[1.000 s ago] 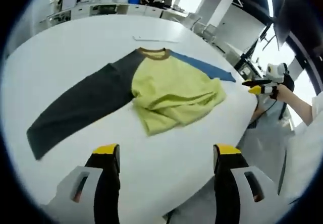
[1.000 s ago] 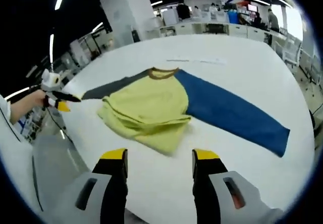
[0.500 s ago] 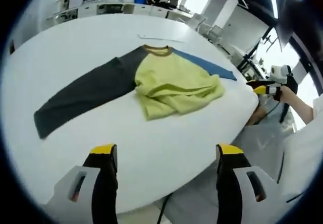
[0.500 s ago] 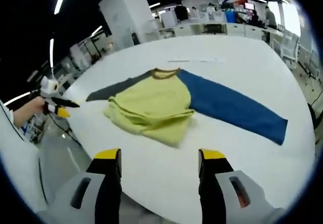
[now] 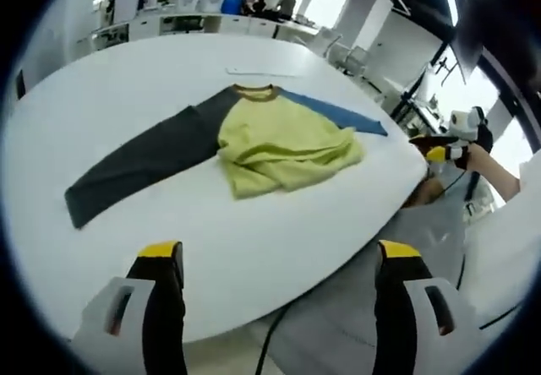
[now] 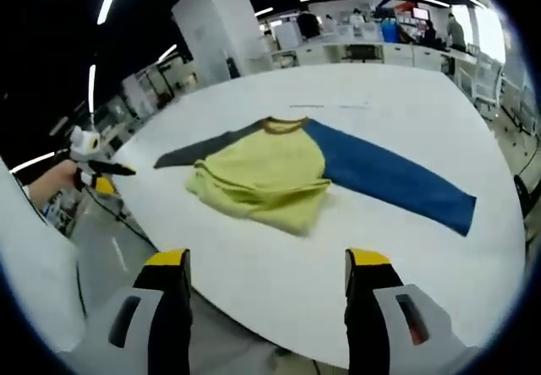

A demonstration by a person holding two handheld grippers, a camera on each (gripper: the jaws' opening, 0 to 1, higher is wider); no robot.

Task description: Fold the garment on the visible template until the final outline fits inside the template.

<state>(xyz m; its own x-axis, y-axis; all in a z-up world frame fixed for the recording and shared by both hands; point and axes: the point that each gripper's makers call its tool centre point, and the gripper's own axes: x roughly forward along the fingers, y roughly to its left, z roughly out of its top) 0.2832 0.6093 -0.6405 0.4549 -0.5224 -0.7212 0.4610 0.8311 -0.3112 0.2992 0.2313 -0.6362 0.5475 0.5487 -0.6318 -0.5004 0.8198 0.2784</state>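
Lying near the middle of the round white tabletop, the long-sleeved knit shirt with a yellow-green body, a brown collar, one dark grey sleeve and one blue sleeve looks light, limp and soft. Its hem half is already doubled up in loose, wrinkled layers toward the tabletop's near edge, while both sleeves lie spread flat. Cloth like this will probably sag and slide under a pull instead of keeping its shape, so a pinch through a single layer at a cuff or a hem corner seems the soundest hold. The dark grey sleeve runs out toward one side of the tabletop and the blue sleeve toward the opposite side; each cuff is a likely place to grip. A faint pale line on the tabletop beyond the collar may be part of the template, though it is too faint to be sure.

The left gripper hangs back off the near edge with its yellow-tipped jaws spread wide and holding nothing; the right gripper does likewise, jaws apart and empty.

Compared with a second ago, both cameras have drawn back from the tabletop, so the near edge and the grey floor below it now show between the jaws. The shirt itself lies as it did.
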